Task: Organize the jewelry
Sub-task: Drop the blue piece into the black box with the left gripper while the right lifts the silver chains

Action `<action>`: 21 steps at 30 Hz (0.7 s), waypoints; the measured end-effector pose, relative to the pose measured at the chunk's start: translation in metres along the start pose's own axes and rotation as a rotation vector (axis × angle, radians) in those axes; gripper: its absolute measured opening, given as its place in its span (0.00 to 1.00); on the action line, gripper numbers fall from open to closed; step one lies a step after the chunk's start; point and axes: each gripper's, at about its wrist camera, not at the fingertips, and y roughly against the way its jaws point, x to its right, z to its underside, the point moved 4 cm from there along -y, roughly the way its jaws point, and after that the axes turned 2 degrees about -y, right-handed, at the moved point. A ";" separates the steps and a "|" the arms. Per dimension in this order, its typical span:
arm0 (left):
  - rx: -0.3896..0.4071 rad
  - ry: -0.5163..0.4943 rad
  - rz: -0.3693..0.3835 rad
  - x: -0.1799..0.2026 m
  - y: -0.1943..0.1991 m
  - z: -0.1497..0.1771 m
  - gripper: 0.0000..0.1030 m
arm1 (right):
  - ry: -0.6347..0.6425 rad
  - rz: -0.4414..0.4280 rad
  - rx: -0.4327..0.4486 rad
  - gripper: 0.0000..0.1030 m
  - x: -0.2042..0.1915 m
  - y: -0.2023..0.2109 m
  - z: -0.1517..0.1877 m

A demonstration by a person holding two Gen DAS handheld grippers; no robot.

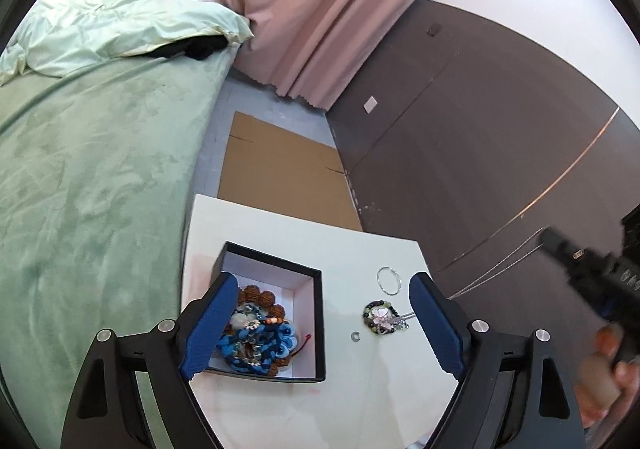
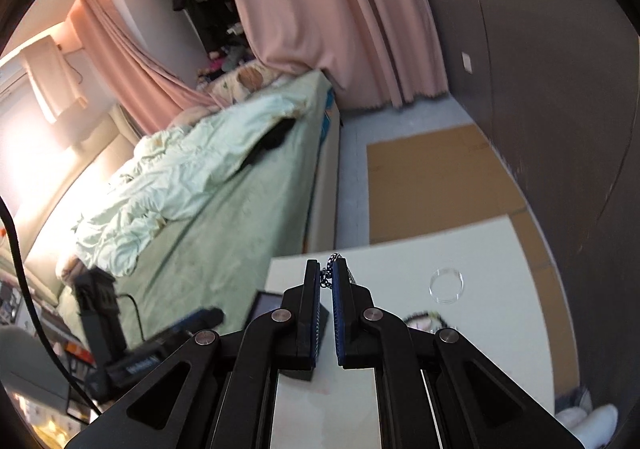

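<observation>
Left wrist view: we see the left claw point(image 1: 320, 323) spread wide and grasping nothing, its blue pads flanking the lower centre of the frame above the white surface point(image 1: 280, 225). Under the left pad sits the black box point(image 1: 316, 329), white inside, already holding a heap of brown and blue beaded pieces point(image 1: 256, 333). To its right on the surface lie a small metal ring point(image 1: 355, 336), a dark beaded bracelet with a pale charm point(image 1: 382, 319) and a thin hoop point(image 1: 389, 280).

Right wrist view: the right claw point(image 2: 327, 281) is clenched on a fine chain necklace point(image 2: 332, 261), a few links looping out above the tips at centre frame. In the left wrist view we trace the same chain as two thin silver strands running from the bracelet area up toward the right edge of the frame, so it appears to hang partly lifted.

Handling, as we judge it: the chain is light, limp and slippery, and liable to snag on the bracelet; a pinch across several bunched links seems safer than on one strand. The beaded bracelet looks semi-rigid and easy to take across its rim; the hoop and ring are thin, flat and hard to pinch off a smooth top.

Writing: some small print shows on the black handles, too blurred for us to read; no brand is legible on the box.
</observation>
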 end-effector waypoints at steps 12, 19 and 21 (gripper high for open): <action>0.042 0.014 0.019 -0.013 0.025 -0.004 0.89 | 0.082 -0.005 0.129 0.07 -0.055 0.044 -0.045; 0.080 0.035 0.018 -0.026 0.043 -0.007 0.89 | 0.094 -0.044 0.155 0.07 -0.082 0.050 -0.055; 0.092 0.042 0.011 -0.030 0.048 -0.009 0.90 | 0.103 -0.058 0.157 0.07 -0.092 0.050 -0.056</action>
